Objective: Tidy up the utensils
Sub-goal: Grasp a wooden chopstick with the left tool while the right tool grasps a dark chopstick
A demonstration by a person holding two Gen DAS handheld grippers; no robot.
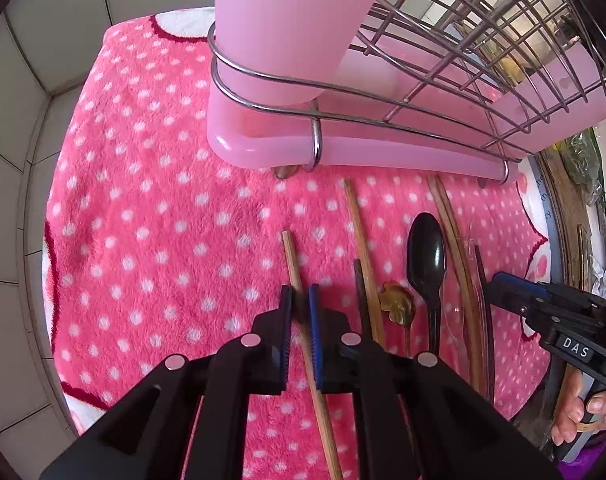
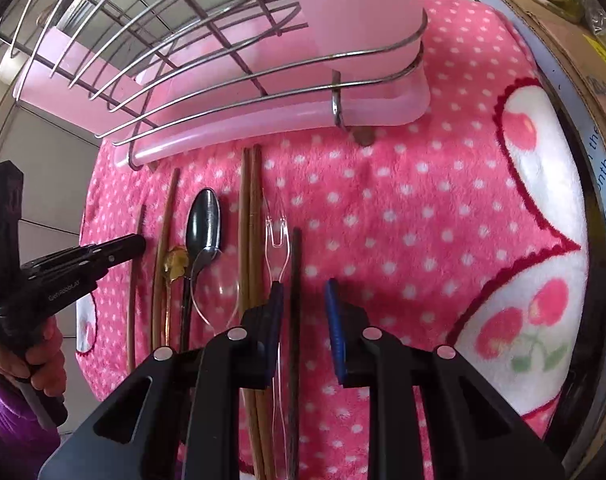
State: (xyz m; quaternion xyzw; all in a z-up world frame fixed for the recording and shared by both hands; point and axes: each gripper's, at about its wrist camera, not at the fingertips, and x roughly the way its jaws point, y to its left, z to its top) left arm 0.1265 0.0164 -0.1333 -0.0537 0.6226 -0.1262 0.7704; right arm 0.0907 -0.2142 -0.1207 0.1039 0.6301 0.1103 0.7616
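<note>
Left tongs (image 1: 301, 308) point steeply down with their jaws nearly together, pinching a pale chopstick (image 1: 293, 264) part-way along its length. The right tongs (image 2: 305, 304) stand partly open astride a dark chopstick (image 2: 295, 264). That stick lies close to the left pad, but neither pad seems to press on it, so nothing is held there. Under everything lies a pink dotted towel (image 1: 143, 200). At its far side stands a wire rack (image 1: 383, 120) on a pink tray, with a tall pink cup (image 1: 283, 40) set in the rack's end ring. The loose utensils lie in a row on the towel in front of the rack: more chopsticks (image 2: 249, 208), a black spoon (image 1: 427, 256), a clear fork (image 2: 277, 232) and a small gold spoon (image 1: 397, 300). The step in hand looks like picking up one stick with each hand. Next, the left should lift its stick clear and carry it up to the cup, most likely tip-down. The right should first centre on the dark stick and close without catching the fork just beside it.
</note>
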